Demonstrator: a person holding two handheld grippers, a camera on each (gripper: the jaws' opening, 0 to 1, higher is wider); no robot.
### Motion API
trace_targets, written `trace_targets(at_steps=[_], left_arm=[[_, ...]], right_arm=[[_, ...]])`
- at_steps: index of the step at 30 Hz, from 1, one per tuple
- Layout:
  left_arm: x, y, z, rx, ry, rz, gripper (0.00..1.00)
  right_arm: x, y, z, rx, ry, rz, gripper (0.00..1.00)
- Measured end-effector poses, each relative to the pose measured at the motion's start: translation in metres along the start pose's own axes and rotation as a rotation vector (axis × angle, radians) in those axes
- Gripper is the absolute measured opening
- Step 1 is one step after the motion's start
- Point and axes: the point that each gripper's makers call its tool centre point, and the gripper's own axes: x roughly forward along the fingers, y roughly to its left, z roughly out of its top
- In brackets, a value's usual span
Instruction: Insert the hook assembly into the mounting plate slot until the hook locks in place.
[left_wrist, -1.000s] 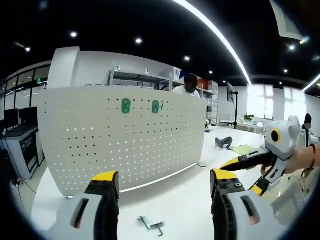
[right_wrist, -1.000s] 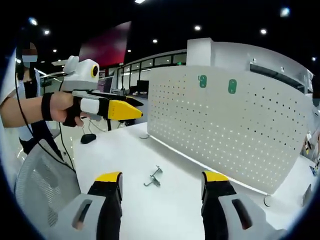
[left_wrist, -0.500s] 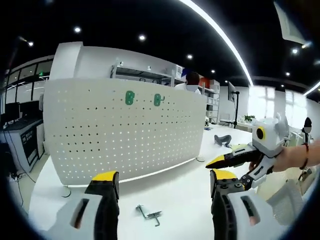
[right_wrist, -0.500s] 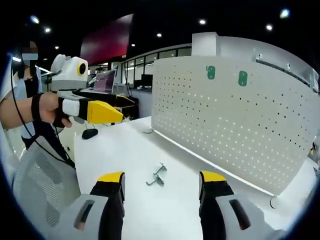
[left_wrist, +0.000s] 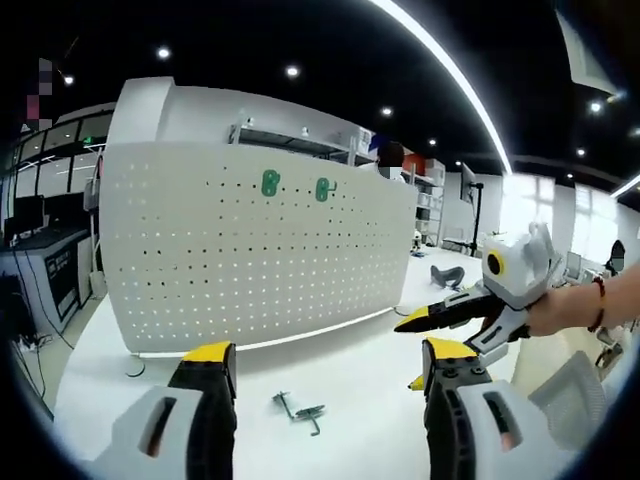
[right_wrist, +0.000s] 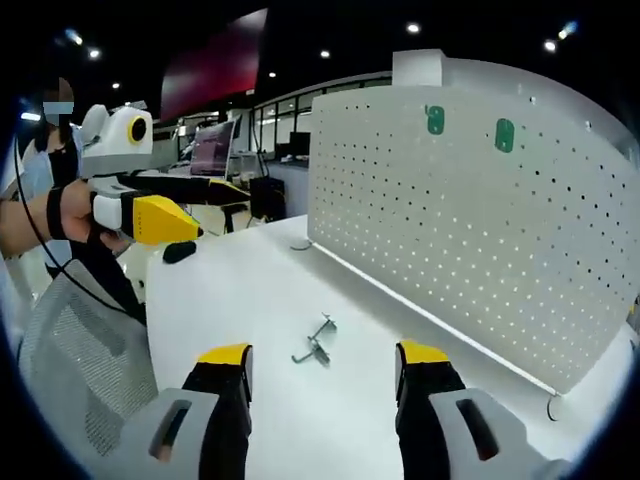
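Note:
A small metal hook assembly (left_wrist: 298, 412) lies flat on the white table, also seen as hook assembly (right_wrist: 316, 343). Behind it stands the white perforated mounting plate (left_wrist: 250, 250), upright, with two green tags near its top; the same mounting plate (right_wrist: 470, 210) fills the right of the right gripper view. My left gripper (left_wrist: 320, 375) is open, held above the table short of the hook. My right gripper (right_wrist: 320, 355) is open too, nothing between its jaws. The right gripper (left_wrist: 470, 305) comes in from the right; the left gripper (right_wrist: 165, 205) shows at the left, held by a hand.
The white table (right_wrist: 230, 300) runs along the plate's foot. A grey mesh chair back (right_wrist: 70, 350) stands at the left. A dark mouse-like object (right_wrist: 178, 251) lies on the table's far end. A person stands behind the plate (left_wrist: 390, 160). Shelving and desks lie further back.
Both views have shifted: the plate sits a bit further right and the hook slightly nearer centre. The other gripper has drifted inward in each view. The hook lies as before; jaws stay open.

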Motion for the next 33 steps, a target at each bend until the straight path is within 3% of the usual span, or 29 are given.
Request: trace_targets(at_steps=[13, 33], left_arm=[[-0.009, -0.002, -0.018, -0.02, 0.034, -0.015, 0.79], [-0.015, 0.002, -0.03, -0.057, 0.033, -0.012, 0.82]], right_arm=[[0.021, 0.004, -0.009, -0.017, 0.054, 0.044, 0.56], [0.057, 0.01, -0.028, -0.105, 0.177, 0.114, 0.53]])
